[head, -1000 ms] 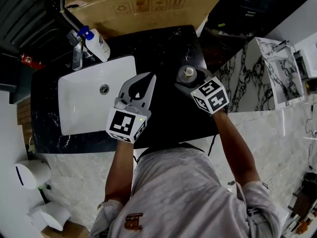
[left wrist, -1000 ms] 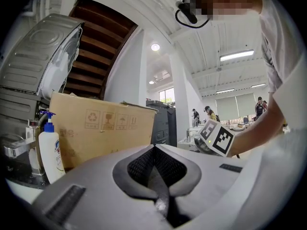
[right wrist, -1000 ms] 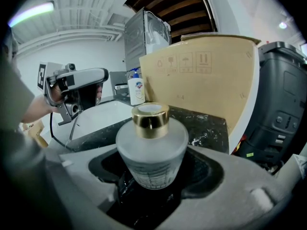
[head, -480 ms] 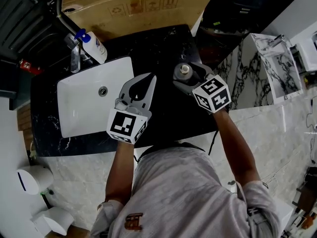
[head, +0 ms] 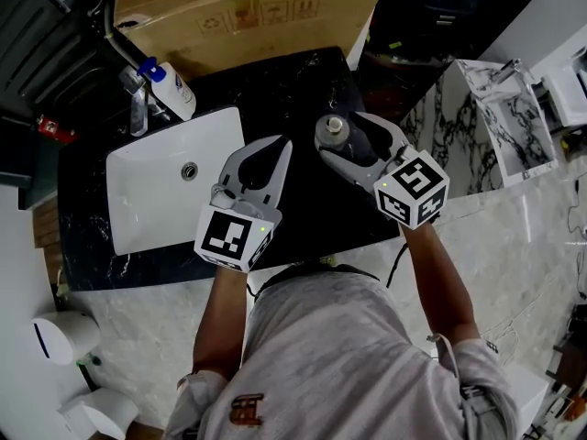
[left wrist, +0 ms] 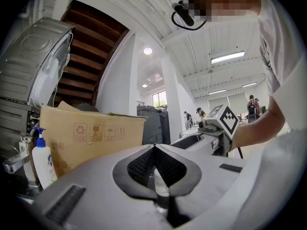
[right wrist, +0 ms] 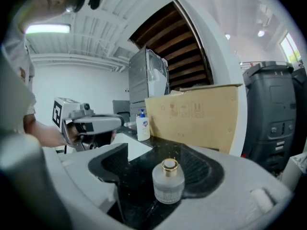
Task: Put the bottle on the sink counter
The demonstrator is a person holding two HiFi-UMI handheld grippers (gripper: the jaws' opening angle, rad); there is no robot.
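Shows the right gripper (right wrist: pixel 156 158) released, jaws spread wide to either side of the bottle (right wrist: pixel 168 183), upright on the black table (head: pixel 303 81) between them and not clamped. Finds the left gripper (head: pixel 278 143) clenched and empty, just left of the right one, beside the white sink (head: pixel 156 191)

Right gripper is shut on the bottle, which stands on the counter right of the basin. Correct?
No: the right gripper is open, jaws apart around the bottle, per the right gripper view. The bottle does stand on the counter right of the basin.
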